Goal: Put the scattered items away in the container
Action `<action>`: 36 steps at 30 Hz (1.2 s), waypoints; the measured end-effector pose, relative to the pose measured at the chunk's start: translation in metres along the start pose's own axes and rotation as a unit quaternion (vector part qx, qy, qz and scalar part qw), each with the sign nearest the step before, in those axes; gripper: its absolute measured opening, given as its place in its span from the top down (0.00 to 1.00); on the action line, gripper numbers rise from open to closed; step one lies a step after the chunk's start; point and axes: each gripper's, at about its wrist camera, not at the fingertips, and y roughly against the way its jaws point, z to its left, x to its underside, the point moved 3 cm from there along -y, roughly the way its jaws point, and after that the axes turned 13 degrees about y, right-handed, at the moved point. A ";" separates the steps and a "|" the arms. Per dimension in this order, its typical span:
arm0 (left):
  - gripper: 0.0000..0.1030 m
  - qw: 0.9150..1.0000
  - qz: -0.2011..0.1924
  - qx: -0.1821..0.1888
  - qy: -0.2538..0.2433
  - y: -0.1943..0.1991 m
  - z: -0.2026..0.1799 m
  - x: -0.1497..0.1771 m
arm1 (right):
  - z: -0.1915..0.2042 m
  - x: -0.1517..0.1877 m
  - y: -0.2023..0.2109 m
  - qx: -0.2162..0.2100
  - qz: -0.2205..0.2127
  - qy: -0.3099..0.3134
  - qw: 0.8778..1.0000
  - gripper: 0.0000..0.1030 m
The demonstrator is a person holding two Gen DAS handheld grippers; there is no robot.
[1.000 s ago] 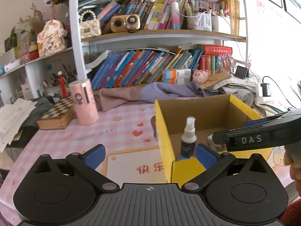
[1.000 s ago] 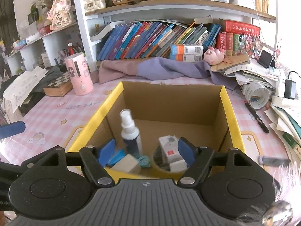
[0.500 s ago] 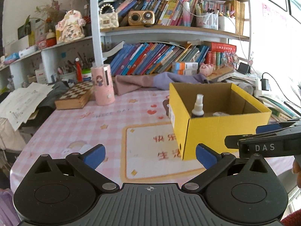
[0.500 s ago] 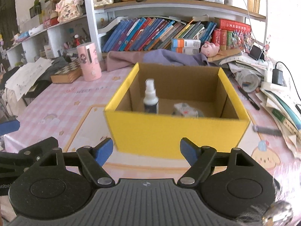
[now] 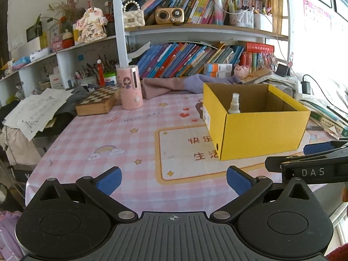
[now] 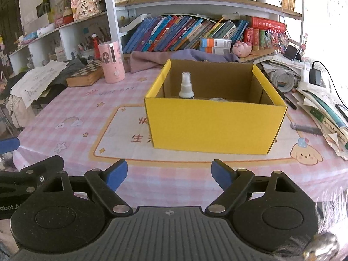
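Observation:
A yellow cardboard box (image 6: pixel 215 128) stands on the pink checked tablecloth, also seen at the right in the left wrist view as the box (image 5: pixel 261 132). A small spray bottle (image 6: pixel 186 86) stands upright inside it near the left wall, the same bottle (image 5: pixel 234 103) showing over the rim; a small packet (image 6: pixel 218 99) barely peeks above the front wall. My right gripper (image 6: pixel 169 176) hangs over the table's near edge, short of the box, its jaws opening with nothing between them. My left gripper (image 5: pixel 173 179) is open and empty, left of the box.
A pink cylinder (image 6: pixel 111 62) and a wooden chessboard box (image 6: pixel 86 74) stand at the back left. A purple cloth (image 6: pixel 174 57) lies behind the box. Books, papers, a tape roll (image 6: pixel 282 80) and a pen (image 6: pixel 289 102) crowd the right side. Bookshelves rise behind.
Both grippers have drawn back from over the box to the table's near edge, so the box now looks smaller. The right gripper's jaws have widened slightly.

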 end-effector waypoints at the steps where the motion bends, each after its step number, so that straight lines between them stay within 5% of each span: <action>1: 0.00 1.000 0.001 0.000 0.000 0.001 0.001 0.001 | 0.002 0.001 0.001 0.000 0.001 0.000 1.000 0.18; 36: 0.00 1.000 0.024 -0.005 0.009 0.005 0.007 0.009 | 0.012 0.009 0.012 0.000 0.008 0.005 1.000 0.12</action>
